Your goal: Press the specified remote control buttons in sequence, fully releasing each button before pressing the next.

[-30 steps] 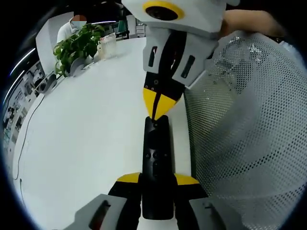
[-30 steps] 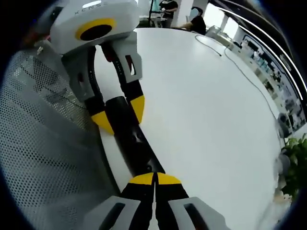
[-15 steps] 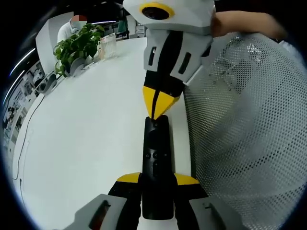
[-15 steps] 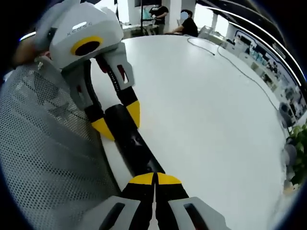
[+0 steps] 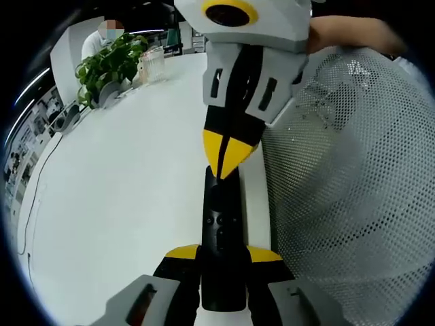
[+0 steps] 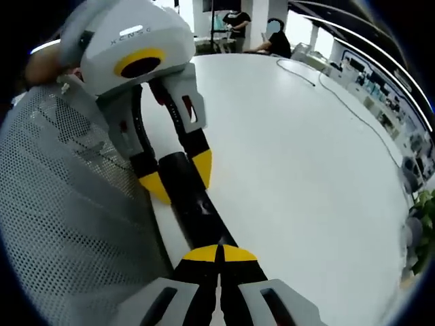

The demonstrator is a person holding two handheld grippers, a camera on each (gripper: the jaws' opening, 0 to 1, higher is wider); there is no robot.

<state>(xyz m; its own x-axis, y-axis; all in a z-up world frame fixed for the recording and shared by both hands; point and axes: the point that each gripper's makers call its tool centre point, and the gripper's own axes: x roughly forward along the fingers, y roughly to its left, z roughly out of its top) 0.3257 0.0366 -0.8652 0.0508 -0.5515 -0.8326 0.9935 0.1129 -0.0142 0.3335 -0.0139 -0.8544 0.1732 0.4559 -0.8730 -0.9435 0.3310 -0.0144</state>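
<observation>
Clamping black remote (image 5: 222,244) on white table (image 5: 122,190), left gripper (image 5: 222,257), right gripper (image 6: 219,252) closed, potted plant (image 5: 109,64) behind.

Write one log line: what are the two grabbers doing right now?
left gripper: shut on remote, steadying | right gripper: shut, tips on remote's far end | table: white

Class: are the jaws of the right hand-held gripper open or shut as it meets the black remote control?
Shut. The right hand-held gripper has its yellow tips together in one point on the slim black remote control.
</observation>
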